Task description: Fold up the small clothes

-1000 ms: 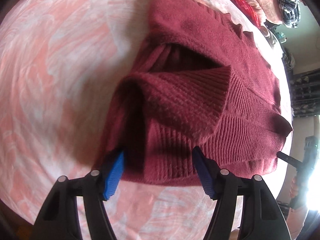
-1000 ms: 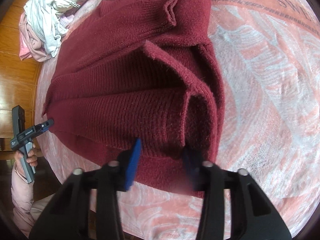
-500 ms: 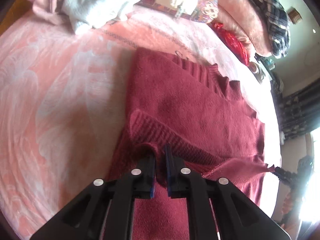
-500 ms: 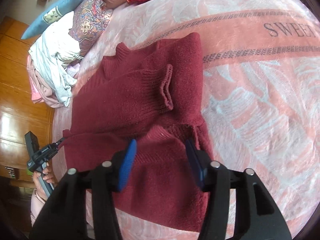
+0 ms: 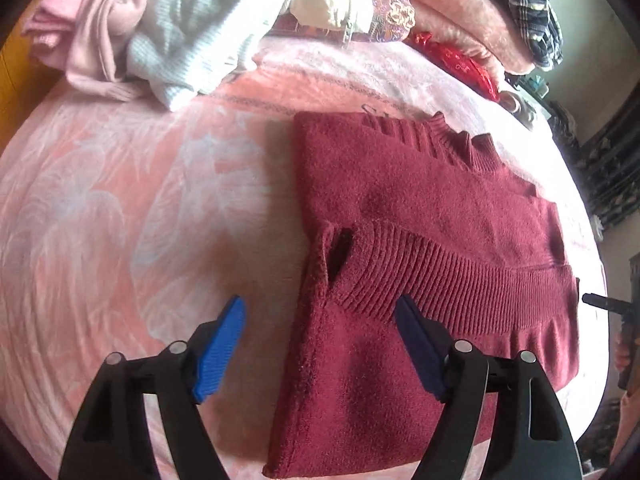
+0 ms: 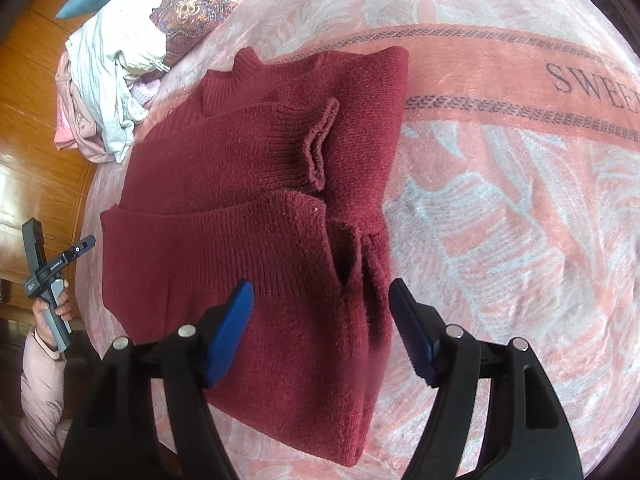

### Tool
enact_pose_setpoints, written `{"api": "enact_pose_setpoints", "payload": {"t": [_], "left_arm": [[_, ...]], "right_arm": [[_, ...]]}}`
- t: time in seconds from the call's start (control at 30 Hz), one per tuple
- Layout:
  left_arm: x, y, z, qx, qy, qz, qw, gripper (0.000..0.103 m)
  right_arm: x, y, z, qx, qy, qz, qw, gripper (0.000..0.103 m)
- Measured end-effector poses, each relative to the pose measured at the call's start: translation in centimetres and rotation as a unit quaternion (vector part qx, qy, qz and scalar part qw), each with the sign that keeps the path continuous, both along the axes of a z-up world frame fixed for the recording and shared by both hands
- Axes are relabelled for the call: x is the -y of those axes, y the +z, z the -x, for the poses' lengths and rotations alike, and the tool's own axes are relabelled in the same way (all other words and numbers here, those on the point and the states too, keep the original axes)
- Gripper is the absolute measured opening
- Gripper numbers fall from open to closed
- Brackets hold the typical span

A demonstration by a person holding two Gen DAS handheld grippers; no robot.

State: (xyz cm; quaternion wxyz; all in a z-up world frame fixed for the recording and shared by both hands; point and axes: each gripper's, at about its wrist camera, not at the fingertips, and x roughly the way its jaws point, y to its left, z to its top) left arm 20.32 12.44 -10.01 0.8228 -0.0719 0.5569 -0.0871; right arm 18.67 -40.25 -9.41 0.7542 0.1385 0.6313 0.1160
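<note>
**Hem folded up, both tongs let go**

Left wrist view: my left tongs have just been opening and now stand wide and released, one blue pad over the bed blanket, the other over the sweater's lower panel, pressing nothing. The maroon knit sweater lies in the centre and right of the frame, its ribbed hem doubled up across the body, the collar toward the upper right. The fold looks loose near its left end, where a dark pocket gapes. I judge the next good move is to press that corner flat before folding again, keeping the edges in line. A heap of pale clothes fills the upper left.

Right wrist view: my right tongs have likewise just been opening, empty, straddling the sweater's thick right edge low in the frame. The knit is fuzzy, soft and bulky; a ribbed cuff curls up at centre. Such wool springs back, so I would smooth slowly. The plush pink blanket bears woven lettering at upper right.
</note>
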Motion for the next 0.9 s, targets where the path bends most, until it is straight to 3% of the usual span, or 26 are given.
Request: {"api": "enact_pose_setpoints", "payload": {"t": [0.13,0.2,0.27,0.3,0.33,0.43,0.57,0.73,0.9], "left_arm": [[1.1,-1.7,-0.6,-0.003,-0.025,-0.031,0.9992,0.078],[2.3,-2.3,-1.0,0.003,-0.045,-0.051,0.9977,0.078],[3.4,-2.8,-1.3,0.007,-0.066,-0.072,0.9952,0.077],[4.1,-3.0,-1.4,0.011,-0.076,-0.082,0.9937,0.072],[4.6,-3.1,-1.6,0.013,-0.082,-0.086,0.9928,0.050],[5.2,-2.8,-1.6,0.009,-0.086,-0.062,0.9943,0.013],[5.0,-1.1,-1.0,0.023,-0.085,-0.017,0.9960,0.012],[2.9,1.4,-1.5,0.037,-0.030,0.062,0.9970,0.012],[3.0,4.8,-2.2,0.081,-0.014,0.088,0.9927,0.012]], "right_arm": [[-2.1,-1.6,-0.9,-0.008,0.026,0.034,0.999,0.069],[-2.7,-1.9,-1.2,-0.004,0.043,0.040,0.998,0.055],[-3.3,-2.1,-1.5,-0.001,0.055,0.062,0.997,0.026],[-3.3,-2.1,-1.6,0.001,0.058,0.062,0.996,0.020],[-3.1,-1.9,-1.5,0.005,0.058,0.050,0.997,0.015],[-2.5,-0.8,-1.3,0.019,0.059,0.028,0.998,0.013],[-1.2,1.3,-1.0,0.040,0.047,-0.009,0.998,0.011],[0.8,4.1,-1.0,0.068,0.019,-0.039,0.997,0.008],[2.5,7.6,-2.0,0.112,-0.006,-0.044,0.993,0.007]]}}
